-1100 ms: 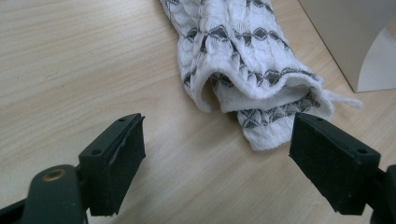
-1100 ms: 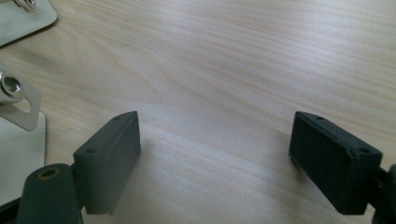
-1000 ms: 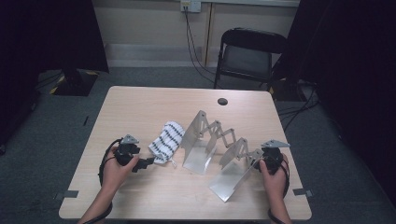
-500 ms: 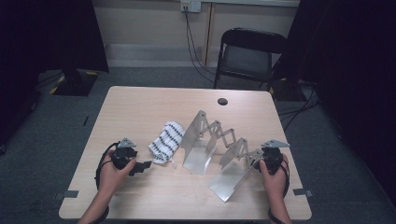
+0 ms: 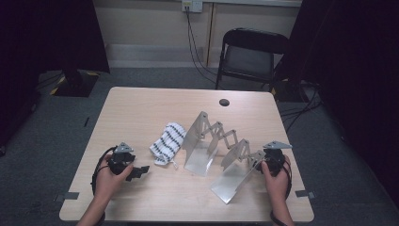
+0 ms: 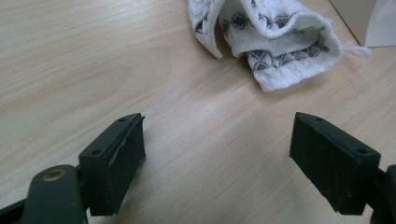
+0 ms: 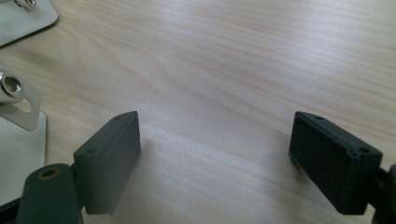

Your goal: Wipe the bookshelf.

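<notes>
The white cloth with dark stripes (image 5: 168,142) lies crumpled on the counter (image 5: 150,106), a little left of the middle and closer to the near edge than to the far edge. In the left gripper view the cloth (image 6: 271,35) is ahead of the jaws, near but not touching them. The left hand-held gripper (image 5: 138,172) is low over the counter near the front left corner, held by the left hand (image 5: 109,175); its 2 jaws stand wide apart with only bare wood between them. Just to the right of the cloth stands a folding metal rack (image 5: 221,153) with 2 clear plates, which runs toward the front right corner. The right hand-held gripper (image 5: 263,162) is beside the right end of this rack, held by the right hand (image 5: 275,181); its 2 jaws are also wide apart over bare wood. A small dark round hole (image 5: 224,102) is near the far edge. Behind the counter stands a black chair (image 5: 251,56).
</notes>
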{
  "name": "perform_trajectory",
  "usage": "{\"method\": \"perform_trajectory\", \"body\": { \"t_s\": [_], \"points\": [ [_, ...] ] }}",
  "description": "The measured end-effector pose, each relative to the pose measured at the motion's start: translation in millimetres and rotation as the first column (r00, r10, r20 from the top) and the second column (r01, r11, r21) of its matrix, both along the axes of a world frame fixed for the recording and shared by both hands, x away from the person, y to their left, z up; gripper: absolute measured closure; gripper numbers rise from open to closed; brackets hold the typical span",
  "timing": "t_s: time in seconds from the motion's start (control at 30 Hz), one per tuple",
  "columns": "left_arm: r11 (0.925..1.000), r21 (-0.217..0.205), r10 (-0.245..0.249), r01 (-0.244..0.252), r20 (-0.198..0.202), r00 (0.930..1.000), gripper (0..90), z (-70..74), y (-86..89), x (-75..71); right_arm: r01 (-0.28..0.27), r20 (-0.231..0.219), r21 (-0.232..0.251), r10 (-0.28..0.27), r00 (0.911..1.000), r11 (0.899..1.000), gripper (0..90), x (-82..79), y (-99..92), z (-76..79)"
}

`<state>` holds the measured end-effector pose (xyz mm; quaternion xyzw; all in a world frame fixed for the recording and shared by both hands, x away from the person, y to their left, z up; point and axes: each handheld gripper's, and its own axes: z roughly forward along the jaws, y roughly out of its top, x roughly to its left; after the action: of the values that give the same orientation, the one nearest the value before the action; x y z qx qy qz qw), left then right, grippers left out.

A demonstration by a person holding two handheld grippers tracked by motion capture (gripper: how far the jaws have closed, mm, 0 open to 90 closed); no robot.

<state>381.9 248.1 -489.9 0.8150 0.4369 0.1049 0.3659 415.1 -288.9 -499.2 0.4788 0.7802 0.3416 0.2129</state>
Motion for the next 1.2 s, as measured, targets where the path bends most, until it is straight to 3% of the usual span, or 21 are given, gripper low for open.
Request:
{"method": "perform_trajectory", "body": {
  "t_s": [1.2],
  "points": [
    [0.9992,0.037,0.013,-0.014,0.025,0.9996,17.7,-1.3,26.7,-20.5,0.0,-0.001,0.001,0.0,1.0,1.0,15.8,0.0,0.0,0.0]
  ]
}}
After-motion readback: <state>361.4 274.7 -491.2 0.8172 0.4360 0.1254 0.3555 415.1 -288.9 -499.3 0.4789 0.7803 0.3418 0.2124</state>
